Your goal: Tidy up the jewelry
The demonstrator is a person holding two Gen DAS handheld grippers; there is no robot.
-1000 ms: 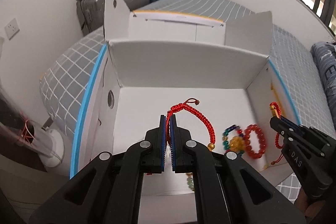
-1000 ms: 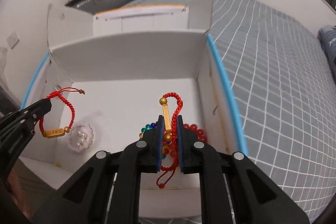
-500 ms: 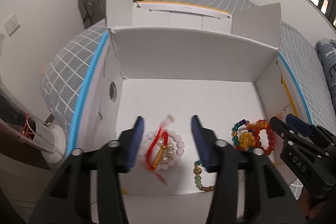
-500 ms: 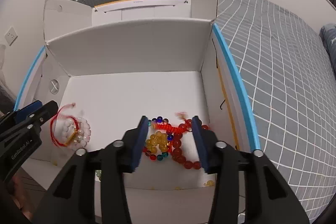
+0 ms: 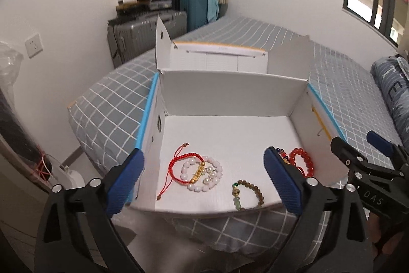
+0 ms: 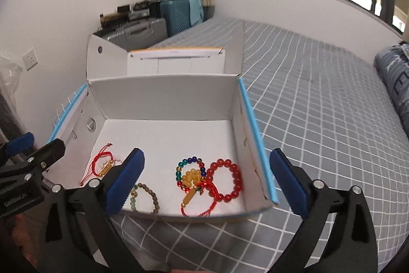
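I see both grippers above the near edge of the white box, which stands open on the bed. The left gripper has its fingers spread wide, having just been opening, and nothing is between them. Inside the box, near its left wall, the red cord bracelet with gold bar lies across the white pearl bracelet. The right gripper has also just been opening; its fingers stand wide apart and hold nothing. Near the right wall of the box lie the red bead bracelet, the multicolour bead bracelet and the second red cord bracelet, touching each other. At the front edge of the box, between the two groups, lies the brown and green bead bracelet.
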